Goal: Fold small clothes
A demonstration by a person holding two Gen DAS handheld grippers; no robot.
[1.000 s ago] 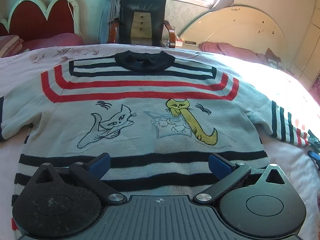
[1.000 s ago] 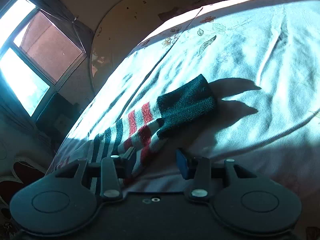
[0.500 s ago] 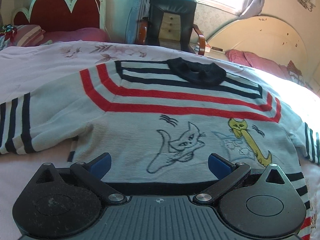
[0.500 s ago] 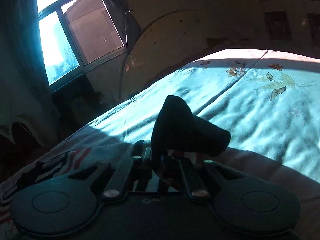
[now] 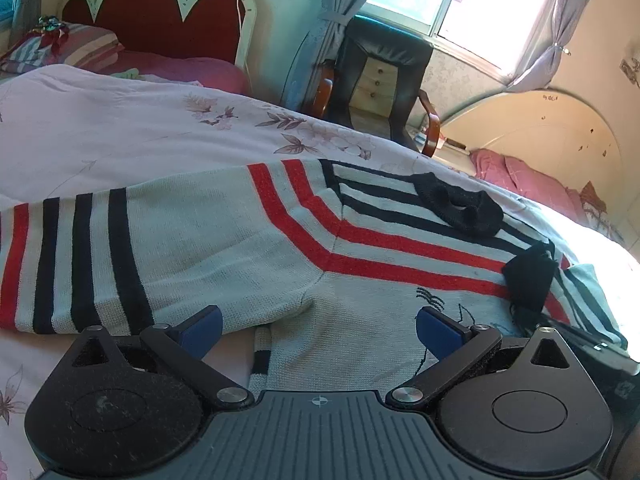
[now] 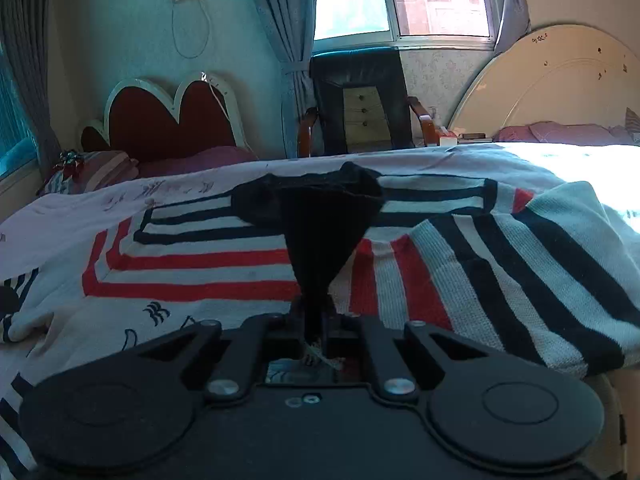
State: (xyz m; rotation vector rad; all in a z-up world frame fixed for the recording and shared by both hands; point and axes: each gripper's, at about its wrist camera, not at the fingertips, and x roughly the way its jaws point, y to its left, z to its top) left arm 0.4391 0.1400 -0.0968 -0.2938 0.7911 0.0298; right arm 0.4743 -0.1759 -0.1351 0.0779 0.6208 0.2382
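A small grey sweater (image 5: 240,248) with red and dark stripes, cat drawings and a black collar (image 5: 460,208) lies flat on the bed. My left gripper (image 5: 318,330) is open and empty, low over the sweater's left armpit, with the left sleeve (image 5: 80,256) stretching off to the left. My right gripper (image 6: 316,332) is shut on the black cuff (image 6: 324,232) of the right sleeve (image 6: 500,280), which is folded in over the chest. That cuff also shows in the left wrist view (image 5: 528,280).
The bed has a pale floral sheet (image 5: 120,120). A red heart-shaped headboard (image 5: 160,20) and striped pillow (image 5: 68,48) stand at the far left. A black chair (image 5: 380,80) stands beyond the bed under the window. A pink pillow (image 5: 528,184) lies far right.
My right gripper closed on the sleeve cuff, lifted it and carried it over the sweater's chest. My left gripper moved left from the hem toward the left armpit, staying open.
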